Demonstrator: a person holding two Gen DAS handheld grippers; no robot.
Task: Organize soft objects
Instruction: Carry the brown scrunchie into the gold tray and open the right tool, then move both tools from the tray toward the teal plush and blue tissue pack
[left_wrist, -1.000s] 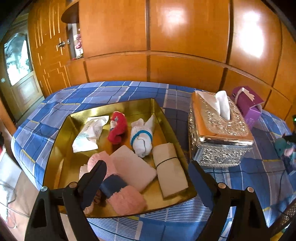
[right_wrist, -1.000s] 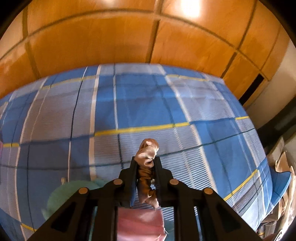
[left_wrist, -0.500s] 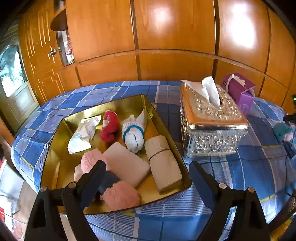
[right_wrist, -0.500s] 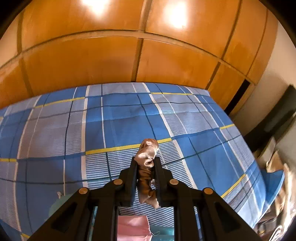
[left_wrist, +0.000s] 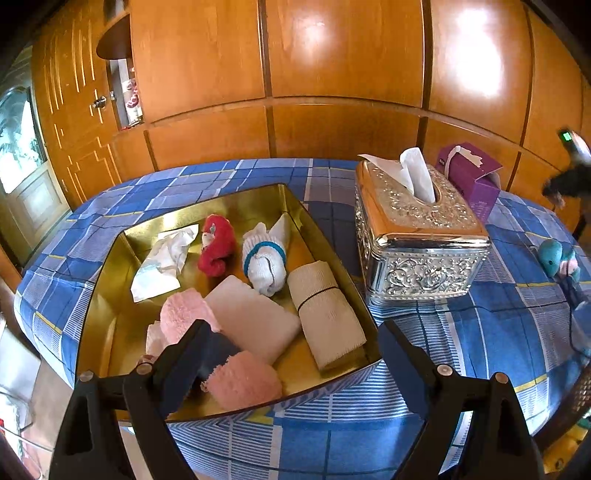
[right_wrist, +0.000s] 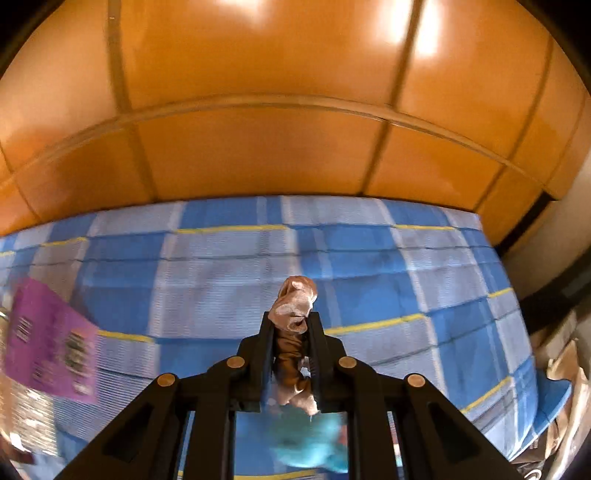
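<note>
A gold tray (left_wrist: 328, 254) on the blue checked cloth holds soft things: a red plush (left_wrist: 217, 248), a rolled white sock (left_wrist: 264, 254), a beige folded cloth (left_wrist: 327, 308), a pale pad (left_wrist: 253, 319), pink fluffy pieces (left_wrist: 242, 382) and crumpled tissue (left_wrist: 162, 260). My left gripper (left_wrist: 291, 354) hangs open over the tray's near edge, nothing between its fingers. In the right wrist view my right gripper (right_wrist: 291, 332) is shut on a tan satin scrunchie (right_wrist: 293, 306), lifted above the cloth. A teal plush toy (right_wrist: 310, 439) lies blurred below it, and also shows on the cloth at the far right (left_wrist: 556, 253).
A silver embossed tissue box (left_wrist: 417, 236) stands right of the tray, with a purple carton (left_wrist: 472, 177) behind it; the carton (right_wrist: 48, 343) also shows at the left of the right wrist view. Wooden panelling (left_wrist: 332, 74) backs the table. The table's edge (right_wrist: 546, 398) drops at the right.
My right gripper has risen and swung left with the scrunchie; the purple carton has come into its view and the teal toy sits lower. The left view shifted only slightly.
</note>
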